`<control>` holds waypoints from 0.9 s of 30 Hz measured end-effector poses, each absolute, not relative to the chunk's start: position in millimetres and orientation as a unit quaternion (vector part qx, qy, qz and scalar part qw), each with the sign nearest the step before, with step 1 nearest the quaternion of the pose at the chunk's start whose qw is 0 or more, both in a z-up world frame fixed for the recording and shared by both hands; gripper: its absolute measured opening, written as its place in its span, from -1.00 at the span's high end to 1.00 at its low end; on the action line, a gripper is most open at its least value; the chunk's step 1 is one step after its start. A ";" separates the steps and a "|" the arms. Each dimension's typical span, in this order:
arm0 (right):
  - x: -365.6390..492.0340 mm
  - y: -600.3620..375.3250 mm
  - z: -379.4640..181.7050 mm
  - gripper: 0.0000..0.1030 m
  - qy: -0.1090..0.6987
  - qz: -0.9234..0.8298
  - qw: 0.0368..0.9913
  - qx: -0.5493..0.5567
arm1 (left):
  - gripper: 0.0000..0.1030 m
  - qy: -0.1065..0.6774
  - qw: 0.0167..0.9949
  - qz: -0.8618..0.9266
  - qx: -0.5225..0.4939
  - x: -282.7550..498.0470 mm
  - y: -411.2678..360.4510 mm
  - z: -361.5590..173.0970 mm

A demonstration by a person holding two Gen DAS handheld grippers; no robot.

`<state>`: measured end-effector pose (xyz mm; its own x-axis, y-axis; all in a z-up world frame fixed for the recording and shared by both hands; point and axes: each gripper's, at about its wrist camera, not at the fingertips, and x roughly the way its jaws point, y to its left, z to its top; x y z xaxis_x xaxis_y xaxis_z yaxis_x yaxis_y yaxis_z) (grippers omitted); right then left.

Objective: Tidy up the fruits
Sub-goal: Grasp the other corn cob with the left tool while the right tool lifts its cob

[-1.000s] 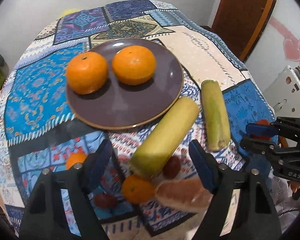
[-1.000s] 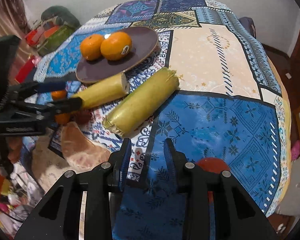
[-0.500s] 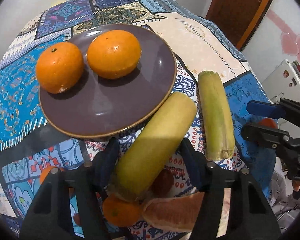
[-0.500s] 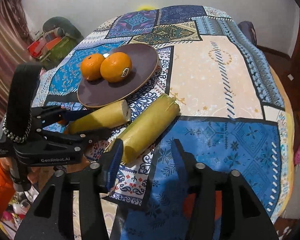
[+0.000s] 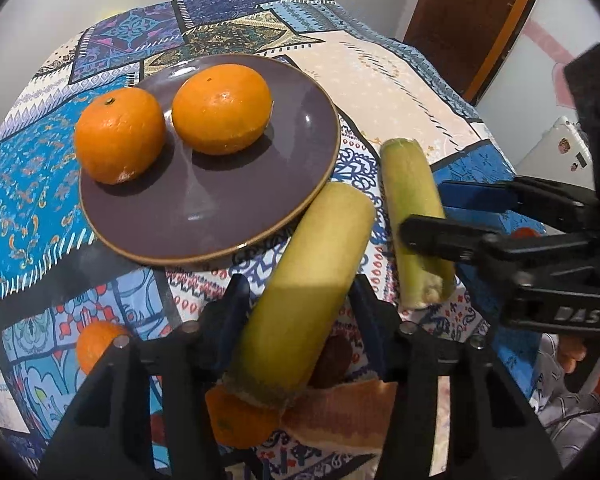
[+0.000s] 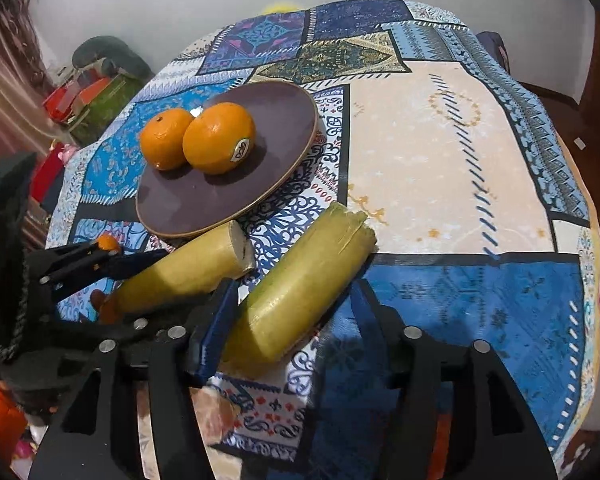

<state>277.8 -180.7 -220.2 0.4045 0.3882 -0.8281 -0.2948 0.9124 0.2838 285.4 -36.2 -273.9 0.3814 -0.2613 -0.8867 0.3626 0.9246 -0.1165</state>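
My left tongs point(image 5: 296, 300) have just been closing and clench the near pale-green cane stalk point(image 5: 308, 280); my right tongs point(image 6: 288, 312), just opening, straddle the second stalk point(image 6: 304, 280) unclenched — both beside the purple plate point(image 5: 260, 216). Risk: end-gripped, the smooth stalk pivots or slips free.
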 end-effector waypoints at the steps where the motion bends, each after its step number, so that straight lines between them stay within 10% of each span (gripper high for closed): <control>1: 278.9 -177.3 -222.0 -0.08 0.509 0.206 0.835 0.044 | 0.01 0.523 0.830 -0.188 0.048 283.8 -35.5 -273.6; 27: 243.6 -188.6 -225.2 0.25 0.508 0.247 0.825 -0.014 | 0.30 0.524 0.838 -0.151 0.012 242.8 7.0 -240.2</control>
